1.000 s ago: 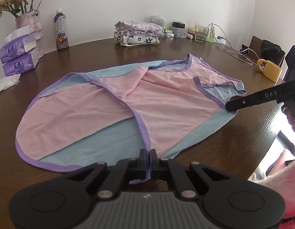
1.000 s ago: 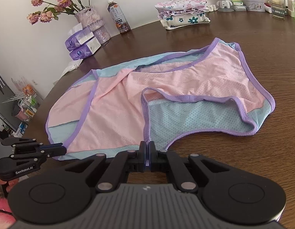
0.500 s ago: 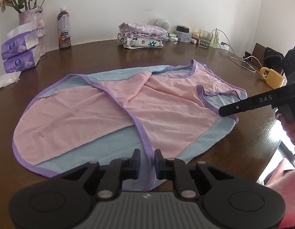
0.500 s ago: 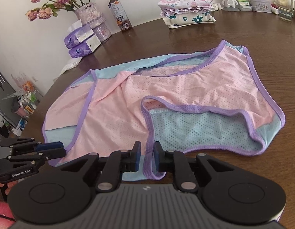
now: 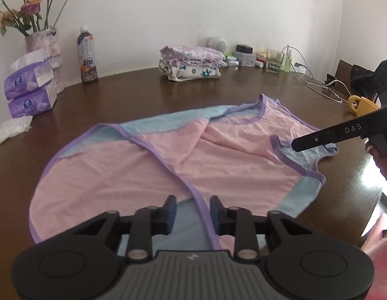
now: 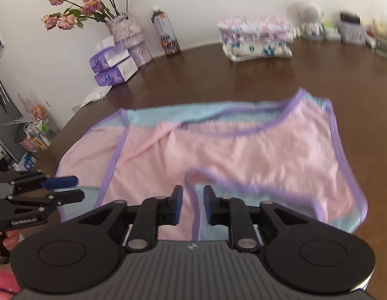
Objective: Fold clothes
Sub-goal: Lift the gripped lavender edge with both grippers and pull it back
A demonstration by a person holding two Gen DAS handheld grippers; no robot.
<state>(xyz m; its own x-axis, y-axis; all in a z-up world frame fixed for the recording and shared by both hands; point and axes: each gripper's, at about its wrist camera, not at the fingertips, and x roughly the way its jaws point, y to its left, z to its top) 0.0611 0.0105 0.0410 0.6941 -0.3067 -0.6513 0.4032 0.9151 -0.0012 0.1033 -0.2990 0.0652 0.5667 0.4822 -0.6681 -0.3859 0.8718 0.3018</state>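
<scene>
Pink garment [image 5: 148, 172] flat; both claws agape, empty; only right view shows shelving [image 6: 35, 135].

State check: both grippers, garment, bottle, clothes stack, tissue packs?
left gripper: open, purple hem between its fingers, not pinched
right gripper: open, hem between its fingers
garment: flat on table, partly folded
bottle: upright, capped
folded clothes: stacked
tissue packs: stacked, top one opened

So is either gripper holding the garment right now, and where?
No. The left gripper and right gripper are both open above the pink garment's purple trim, gripping nothing.
</scene>
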